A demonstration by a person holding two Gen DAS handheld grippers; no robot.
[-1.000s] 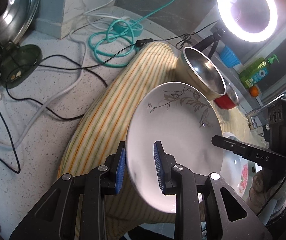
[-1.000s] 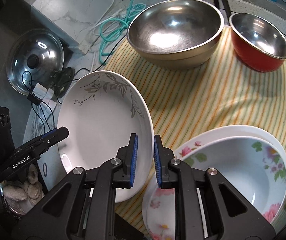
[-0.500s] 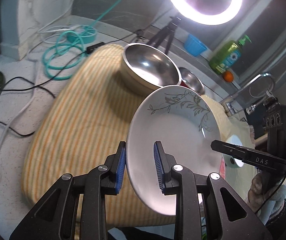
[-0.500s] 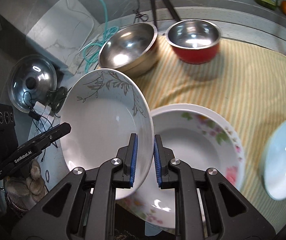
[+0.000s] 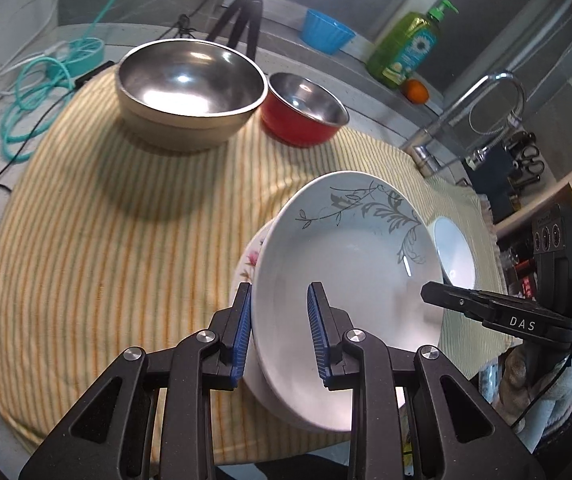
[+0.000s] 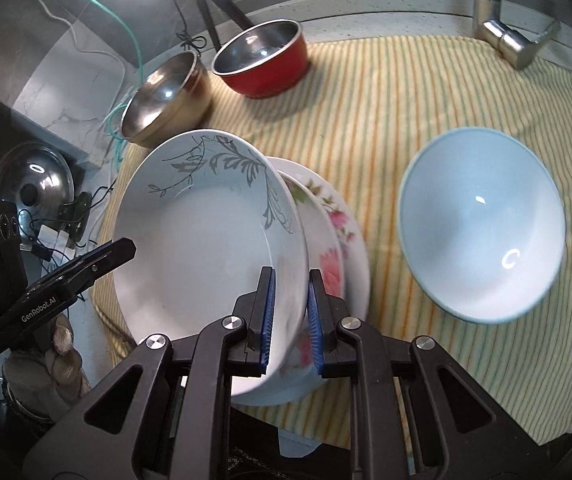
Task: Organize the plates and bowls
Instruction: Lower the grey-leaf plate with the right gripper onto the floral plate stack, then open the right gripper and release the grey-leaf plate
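Both grippers hold one white plate with a grey leaf pattern (image 5: 350,256) (image 6: 205,232), tilted, just above a floral plate (image 6: 334,248) on the striped cloth (image 5: 117,220). My left gripper (image 5: 281,332) pinches the plate's left rim. My right gripper (image 6: 289,316) pinches its right rim. The floral plate's edge (image 5: 251,256) shows behind the held plate in the left wrist view. A pale blue bowl (image 6: 482,224) sits to the right on the cloth.
A large steel bowl (image 5: 191,88) and a red bowl (image 5: 304,108) stand at the back of the cloth. A faucet (image 5: 478,116), a green soap bottle (image 5: 410,44), a blue cup (image 5: 328,34) and an orange are behind. Cables (image 5: 33,84) and a pot lid (image 6: 33,176) lie left.
Both grippers carried the leaf plate rightward from the cloth's left edge to over the floral plate and lowered it. The grips have not changed.
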